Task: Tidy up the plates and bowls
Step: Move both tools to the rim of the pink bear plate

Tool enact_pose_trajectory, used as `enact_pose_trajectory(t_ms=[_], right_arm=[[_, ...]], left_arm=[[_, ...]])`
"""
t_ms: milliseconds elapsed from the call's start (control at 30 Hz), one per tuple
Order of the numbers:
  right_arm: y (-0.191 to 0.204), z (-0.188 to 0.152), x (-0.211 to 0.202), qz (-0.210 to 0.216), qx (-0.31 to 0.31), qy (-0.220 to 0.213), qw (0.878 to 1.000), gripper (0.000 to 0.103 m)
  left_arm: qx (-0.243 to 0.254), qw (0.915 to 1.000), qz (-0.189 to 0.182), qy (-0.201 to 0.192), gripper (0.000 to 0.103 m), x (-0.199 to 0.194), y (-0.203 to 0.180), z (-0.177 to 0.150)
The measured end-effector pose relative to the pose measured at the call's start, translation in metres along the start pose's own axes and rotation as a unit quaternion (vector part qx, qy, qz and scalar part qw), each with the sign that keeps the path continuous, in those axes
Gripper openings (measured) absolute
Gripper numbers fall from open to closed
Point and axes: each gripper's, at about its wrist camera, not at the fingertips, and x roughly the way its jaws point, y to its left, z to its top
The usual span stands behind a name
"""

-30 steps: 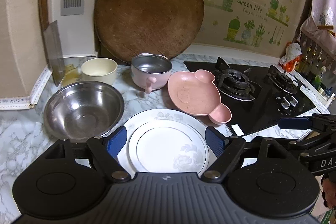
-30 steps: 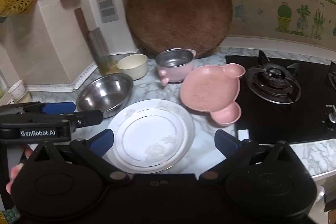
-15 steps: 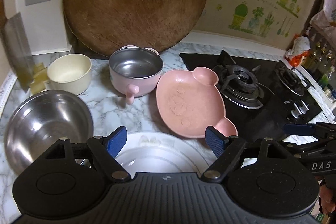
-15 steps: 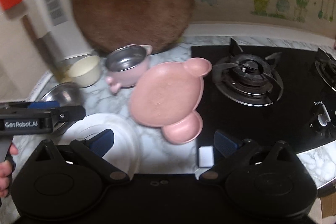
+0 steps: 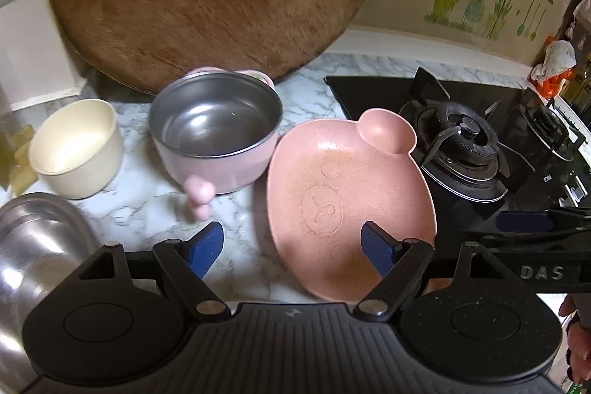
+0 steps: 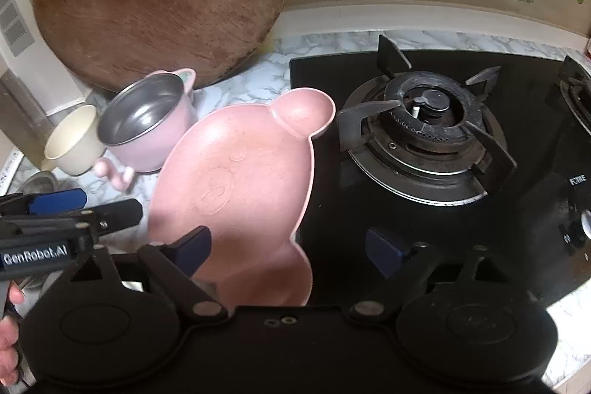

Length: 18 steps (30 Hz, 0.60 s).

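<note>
Pink bear-shaped plastic plate (image 6: 236, 180) lies between the closing, not yet gripping right gripper (image 6: 291, 246) pads, just right of the released, empty left gripper (image 5: 291, 244).

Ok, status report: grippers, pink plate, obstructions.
Left gripper open, empty. Right gripper closing over pink plate, not gripping. Pink pot beside plate.

Black tool (image 5: 293, 252), blue pads (image 5: 207, 246), "GenRobot.AI" label.
</note>
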Motion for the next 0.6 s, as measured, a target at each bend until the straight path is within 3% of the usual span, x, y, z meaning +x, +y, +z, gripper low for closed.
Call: enact_pose_trajectory(t_ms=[267,333,467,533,600], right_arm=[[-0.003,0.014,0.037,-0.011,0.001,0.023,1.000,0.072],[-0.003,0.016,0.043,-0.009,-0.002,0.028,1.000,0.067],[-0.003,0.020,0.054,-0.011,-0.002,0.036,0.999,0.057],[-0.004,0.022,0.058,-0.010,-0.001,0.039,0.999,0.050],[-0.004,0.022,0.060,-0.009,-0.001,0.041,0.999,0.045]], left_arm=[[0.004,0.9997,0.012,0.022,0.081,0.034,-0.005,0.005],[0.003,0.9995,0.012,0.030,0.069,0.041,-0.005,0.007],[-0.003,0.9989,0.011,0.045,0.058,0.052,-0.003,0.009],[-0.005,0.9986,0.013,0.051,0.041,0.057,-0.002,0.009],[-0.010,0.9983,0.011,0.057,0.035,0.060,0.001,0.010]])
